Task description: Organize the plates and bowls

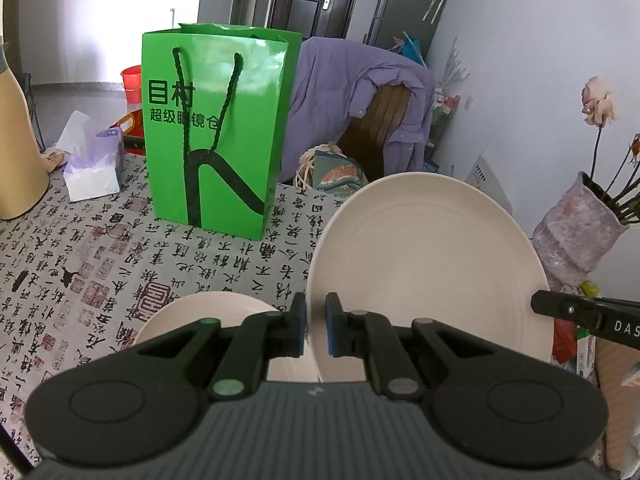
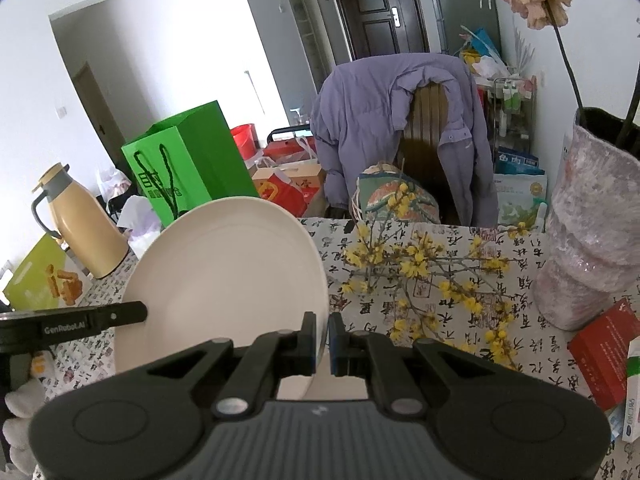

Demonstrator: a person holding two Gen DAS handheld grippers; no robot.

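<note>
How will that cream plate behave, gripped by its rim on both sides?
The plate looks rigid, so it should not flex between the left tongs and right tongs. Its smooth matte rim may slip in such narrow grips. It is probably light, plastic-like, though that is uncertain.

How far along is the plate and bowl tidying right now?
Done: nothing looks stacked yet. In hand: the cream plate is lifted and tilted, pinched at opposite rims by the left gripper and the right gripper. Left: a second cream dish sits on the calligraphy tablecloth below; the plate has yet to be set down. Any other dishes are out of view.
</note>
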